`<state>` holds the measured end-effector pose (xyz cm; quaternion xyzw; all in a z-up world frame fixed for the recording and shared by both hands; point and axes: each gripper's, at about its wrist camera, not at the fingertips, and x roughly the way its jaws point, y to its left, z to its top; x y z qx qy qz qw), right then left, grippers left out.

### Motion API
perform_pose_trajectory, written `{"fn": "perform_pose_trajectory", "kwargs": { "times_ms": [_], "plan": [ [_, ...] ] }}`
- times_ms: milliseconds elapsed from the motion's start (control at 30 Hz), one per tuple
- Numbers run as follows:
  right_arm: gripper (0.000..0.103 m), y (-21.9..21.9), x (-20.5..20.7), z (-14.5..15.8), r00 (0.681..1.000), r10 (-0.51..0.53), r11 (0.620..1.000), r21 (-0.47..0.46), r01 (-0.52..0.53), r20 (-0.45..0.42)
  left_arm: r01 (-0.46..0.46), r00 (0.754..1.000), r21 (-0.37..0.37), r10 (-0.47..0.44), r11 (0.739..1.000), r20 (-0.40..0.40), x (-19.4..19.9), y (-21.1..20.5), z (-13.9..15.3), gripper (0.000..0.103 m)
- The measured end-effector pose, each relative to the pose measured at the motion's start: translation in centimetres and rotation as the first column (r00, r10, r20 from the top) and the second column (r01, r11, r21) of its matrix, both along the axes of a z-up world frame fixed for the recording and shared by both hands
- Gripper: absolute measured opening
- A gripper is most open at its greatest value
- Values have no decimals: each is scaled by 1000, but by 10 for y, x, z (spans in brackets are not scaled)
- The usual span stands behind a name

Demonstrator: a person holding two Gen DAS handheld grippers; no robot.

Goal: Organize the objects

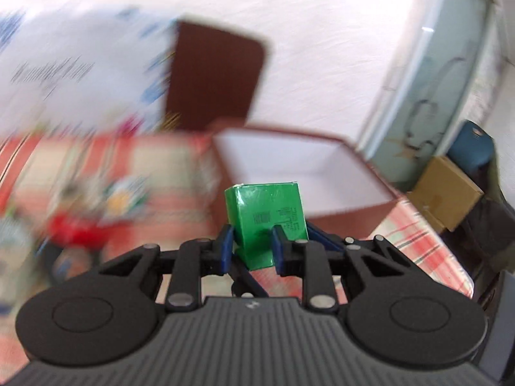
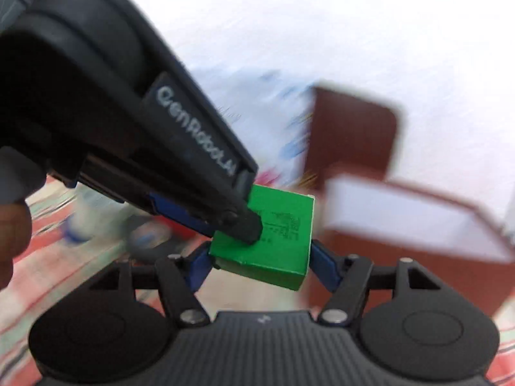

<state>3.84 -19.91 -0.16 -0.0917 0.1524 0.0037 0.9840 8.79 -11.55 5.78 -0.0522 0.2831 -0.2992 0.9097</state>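
The little box [image 1: 266, 222] I held was bright green, with fine dark print on one face. My left gripper [image 1: 251, 251] was black with blue pads [image 1: 225, 251] on its fingers, and my right gripper [image 2: 257, 263] matched it, black with blue pads [image 2: 323, 265]. White lettering ran along the black body of the left one. The open box [image 1: 305, 173] beyond was reddish brown outside and white inside, and its lid [image 1: 215, 77] was the same reddish brown. The tablecloth [image 1: 418, 244] was checked in red, pale pink and faint green. The wall [image 1: 322, 48] was white.
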Motion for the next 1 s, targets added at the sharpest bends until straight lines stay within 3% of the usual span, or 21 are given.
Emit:
{"fn": "perform_pose_trajectory", "kwargs": {
  "times_ms": [100, 167, 200, 267, 333, 500, 633, 700, 767, 833, 900, 967, 1000],
  "plan": [
    [65, -36, 11, 15, 994, -96, 995, -1, 97, 49, 50, 998, -11, -50, 999, 41, 13, -44, 13, 30],
    [66, -62, 27, 19, 986, -155, 988, 1, 155, 64, 56, 997, 2, -56, 998, 55, 27, -74, 15, 40],
    [73, -72, 38, 17, 983, -172, 985, -18, 173, 62, 32, 998, 33, -34, 999, 44, 36, -88, 13, 46],
    [93, -88, 54, 9, 970, -238, 967, -82, 241, 39, -29, 999, 83, 28, 996, 16, 48, -97, 7, 43],
    [84, -99, 48, 4, 952, -302, 948, -92, 306, 51, -53, 999, 45, 53, 998, 4, 44, -82, 6, 43],
    [85, -108, -13, 2, 958, -259, 964, 95, 249, 122, -98, 992, 27, 95, 995, 85, 4, -18, 2, 45],
    [83, -86, -34, -7, 990, -123, 975, 192, 109, 68, -188, 981, 125, 179, 974, 77, -22, 53, -27, 45],
    [75, -65, -28, -14, 1000, -13, 978, 207, 14, -8, -251, 968, 175, 246, 952, 52, -30, 90, -46, 45],
    [70, -38, -22, -22, 995, 69, 977, 205, -53, -75, -342, 938, 191, 348, 920, 5, -32, 133, -66, 45],
    [66, -9, -18, -32, 979, 151, 971, 206, -120, -141, -449, 885, 185, 463, 874, -40, -28, 175, -82, 45],
    [61, 14, -11, -38, 956, 218, 963, 205, -177, -195, -564, 812, 190, 582, 804, -52, -22, 214, -95, 45],
    [58, 43, -13, -36, 936, 268, 956, 187, -228, -230, -660, 731, 243, 683, 711, -13, -15, 240, -107, 45],
    [56, 56, -15, -36, 926, 290, 952, 168, -255, -241, -686, 712, 247, 702, 684, 31, -17, 249, -110, 45]
  ]
}}
